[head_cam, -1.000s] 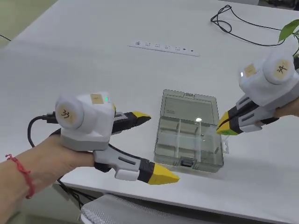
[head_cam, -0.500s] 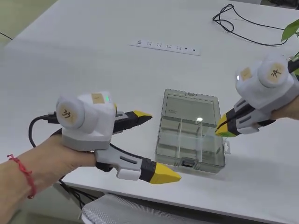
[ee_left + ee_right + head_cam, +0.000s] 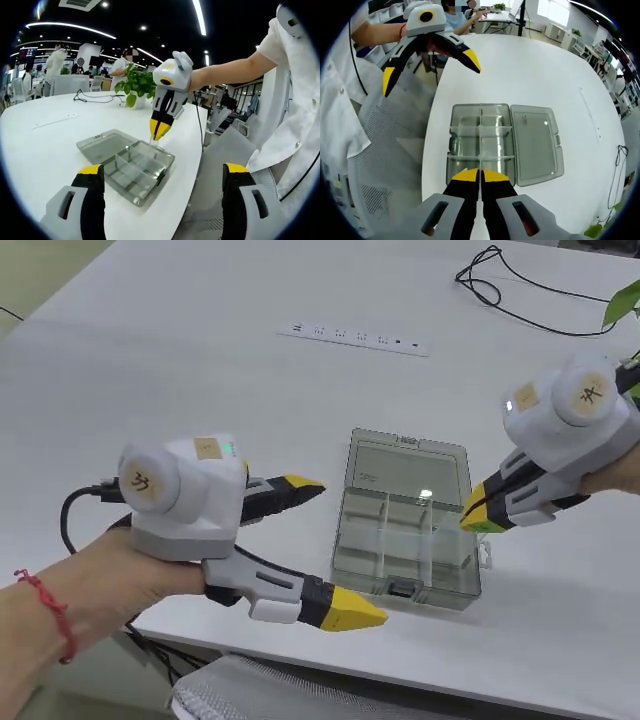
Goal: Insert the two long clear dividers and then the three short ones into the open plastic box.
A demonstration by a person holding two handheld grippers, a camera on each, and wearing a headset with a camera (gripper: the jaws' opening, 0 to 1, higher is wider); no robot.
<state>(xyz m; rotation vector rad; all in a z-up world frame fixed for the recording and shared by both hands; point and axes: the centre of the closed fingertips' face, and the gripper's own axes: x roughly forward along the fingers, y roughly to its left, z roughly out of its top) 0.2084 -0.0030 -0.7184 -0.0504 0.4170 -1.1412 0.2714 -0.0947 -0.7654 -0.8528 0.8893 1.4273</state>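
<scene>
Beneath right gripper point(image 3: 481, 173) jaws, plastic box point(image 3: 536, 146)

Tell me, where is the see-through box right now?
In the head view the plastic box lies open near the front edge of the white table, with the left gripper at its left and the right gripper over its right side.

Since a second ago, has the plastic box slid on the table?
No. The plastic box keeps its place against the white power strip; only the view shifted slightly.
</scene>
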